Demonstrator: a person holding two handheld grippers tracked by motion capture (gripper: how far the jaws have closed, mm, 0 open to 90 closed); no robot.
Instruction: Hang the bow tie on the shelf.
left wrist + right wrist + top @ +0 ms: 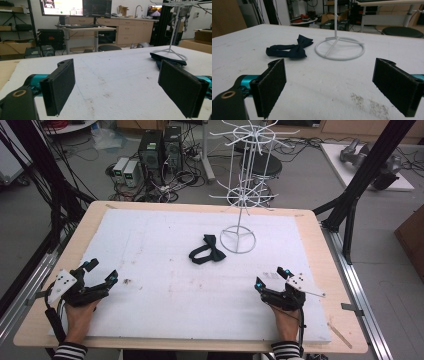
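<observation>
1. At the lower left of the high view, the left gripper [102, 271] is resting on the white foam mat [150, 285] with its jaws spread wide and nothing between them; in the left gripper view its two black pads [60, 86] are standing well apart over bare mat.
2. Just right of centre in the high view, the dark bow tie [206, 250] is lying flat on the mat, well apart from both grippers and just beside the ring base of the white wire rack [238, 240]. In the right gripper view the bow tie [290, 50] is sitting in the upper left, with its band looping out to the left of the knot.
3. The tie looks light, soft and floppy, so it will probably be sagging when lifted. The firmer bow near the knot seems the better place to pinch; the thin band may be slipping out.
4. The rack's arms are carrying nothing, and no other holder is on the table.
5. At the lower right of the high view, the right gripper [270, 276] is also lying released, jaws wide, gripping nothing.
</observation>
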